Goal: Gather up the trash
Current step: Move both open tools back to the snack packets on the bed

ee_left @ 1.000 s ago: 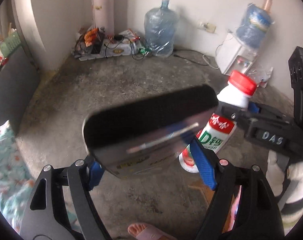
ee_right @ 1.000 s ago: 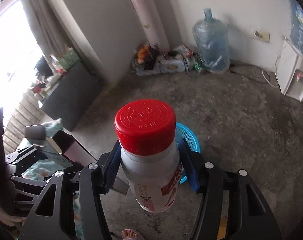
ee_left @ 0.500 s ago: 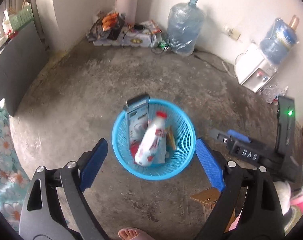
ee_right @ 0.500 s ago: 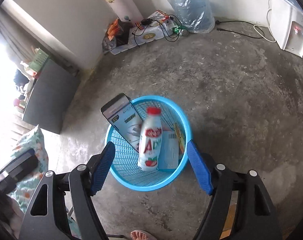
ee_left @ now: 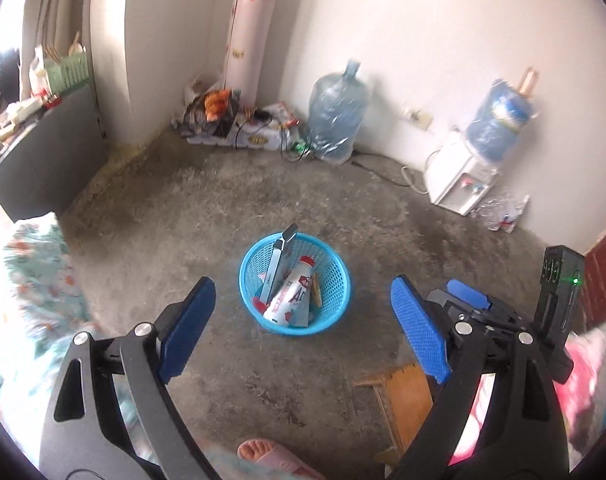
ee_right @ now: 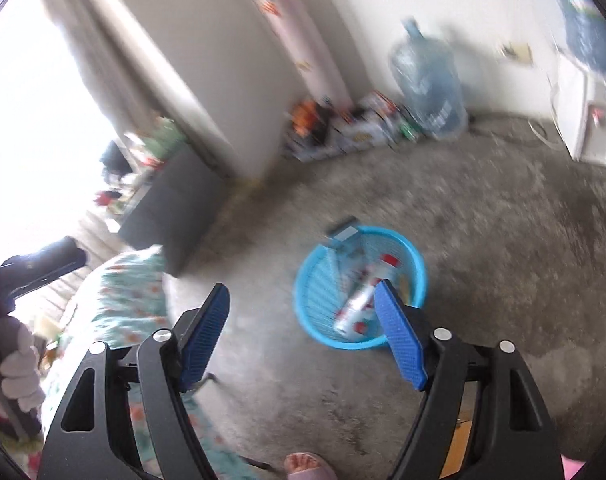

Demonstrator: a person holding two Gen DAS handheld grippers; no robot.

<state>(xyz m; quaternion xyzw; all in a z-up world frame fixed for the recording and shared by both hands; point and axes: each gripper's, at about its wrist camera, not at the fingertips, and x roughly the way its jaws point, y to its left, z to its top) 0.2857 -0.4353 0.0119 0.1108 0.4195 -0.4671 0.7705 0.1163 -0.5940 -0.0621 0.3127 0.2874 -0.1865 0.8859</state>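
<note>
Basket (ee_left: pixel 335 280) with the bottle (ee_left: pixel 289 298) tilted inside lay ahead of and below our left hand-held gripper (ee_left: pixel 303 334); both hand-held grippers gaped empty, the right hand-held gripper (ee_right: pixel 303 334) having just opened wider.

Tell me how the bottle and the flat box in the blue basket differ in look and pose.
The bottle is rounded, white with red print and a red cap; the flat box is thin, grey and straight-edged. The bottle leans with its cap below the rim of the basket; the box stands steeper on edge, its top end poking above the rim. Both rest inside the basket, touching side by side.
</note>
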